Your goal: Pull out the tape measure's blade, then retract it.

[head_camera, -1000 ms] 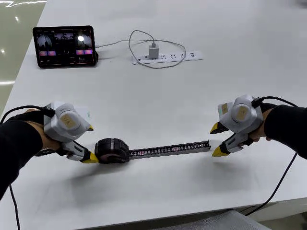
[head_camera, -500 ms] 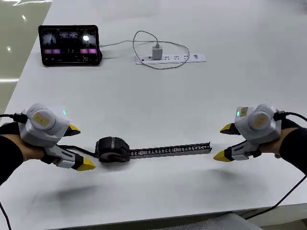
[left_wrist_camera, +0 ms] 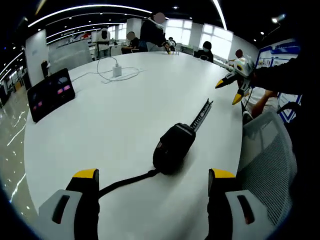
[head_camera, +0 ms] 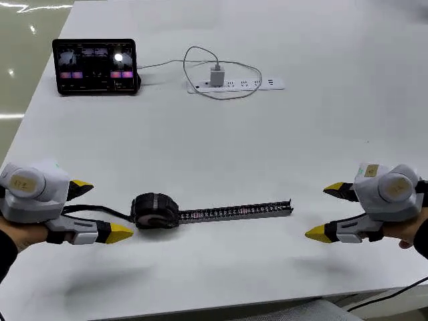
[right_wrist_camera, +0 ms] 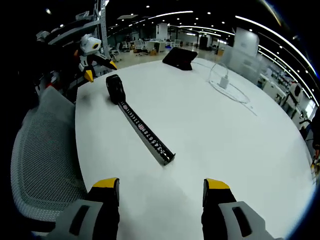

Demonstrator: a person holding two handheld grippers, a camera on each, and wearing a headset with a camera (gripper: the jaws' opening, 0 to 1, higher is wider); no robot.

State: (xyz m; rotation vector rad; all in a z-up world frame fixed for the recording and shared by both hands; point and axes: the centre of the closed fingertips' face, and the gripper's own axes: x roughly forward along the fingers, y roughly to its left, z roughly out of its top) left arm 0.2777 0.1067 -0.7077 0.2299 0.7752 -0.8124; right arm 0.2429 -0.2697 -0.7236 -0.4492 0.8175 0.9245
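A black tape measure (head_camera: 155,210) lies on the white table (head_camera: 221,147), its blade (head_camera: 235,212) pulled out to the right and resting flat. In the left gripper view the case (left_wrist_camera: 173,147) sits just ahead of the jaws, with the blade (left_wrist_camera: 201,114) running away from it. My left gripper (head_camera: 100,209) is open, a short way left of the case and touching nothing. My right gripper (head_camera: 329,211) is open too, right of the blade's end hook with a gap between. The right gripper view shows the blade (right_wrist_camera: 145,136) and case (right_wrist_camera: 114,88) ahead.
A tablet (head_camera: 95,65) with a lit screen stands at the back left. A white power strip (head_camera: 234,84) with a charger and looped cable lies at the back centre. A thin black strap (head_camera: 100,210) trails left from the case. A grey mesh chair (right_wrist_camera: 42,170) sits at the table's near edge.
Both grippers have drawn outward and toward me, away from the tape measure. The right one has let go of the blade's end. Case and extended blade lie still.
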